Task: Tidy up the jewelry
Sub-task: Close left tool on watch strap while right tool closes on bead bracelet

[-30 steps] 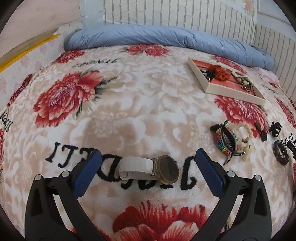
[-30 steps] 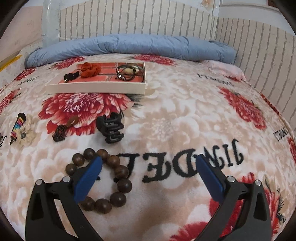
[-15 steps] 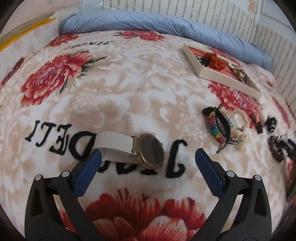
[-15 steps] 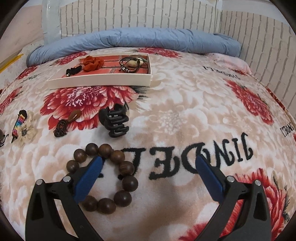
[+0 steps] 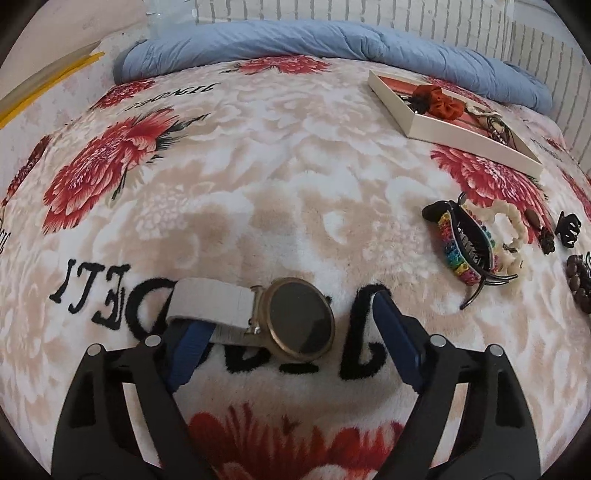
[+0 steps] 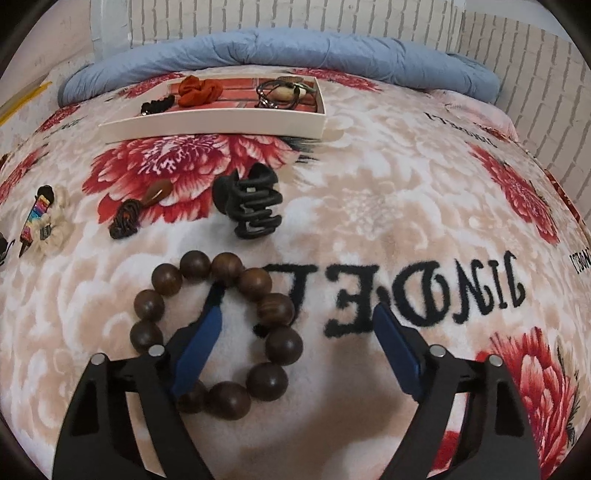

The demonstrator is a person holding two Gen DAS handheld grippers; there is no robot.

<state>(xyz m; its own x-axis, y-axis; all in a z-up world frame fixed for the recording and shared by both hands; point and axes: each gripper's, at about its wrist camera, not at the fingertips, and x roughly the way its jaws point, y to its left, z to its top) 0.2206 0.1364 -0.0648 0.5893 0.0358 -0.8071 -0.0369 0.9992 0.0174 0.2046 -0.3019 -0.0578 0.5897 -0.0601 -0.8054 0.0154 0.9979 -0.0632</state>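
Left claw (image 5: 290, 325), right claw (image 6: 295, 328): black angular frames, blue finger pads, silver round pivot screws.

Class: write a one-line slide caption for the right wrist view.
Right claw open over wooden bead bracelet, one finger inside its ring.

Both views are fisheyes riding low and close over the flowered bed cover (image 5: 295, 192), looking forward and steeply down between the two blue fingers (image 5: 192, 343) of their own hand-held gripper. The left wrist view faces the watch (image 5: 295, 319), with the white tray (image 5: 454, 136) far to its right. The right wrist view sits further right, over the wooden bead bracelet (image 6: 218, 328), with the tray (image 6: 214, 123) ahead to its left. Both views share the tray, the blue quilt (image 6: 280, 48) and the brick-pattern wall (image 6: 295, 16).
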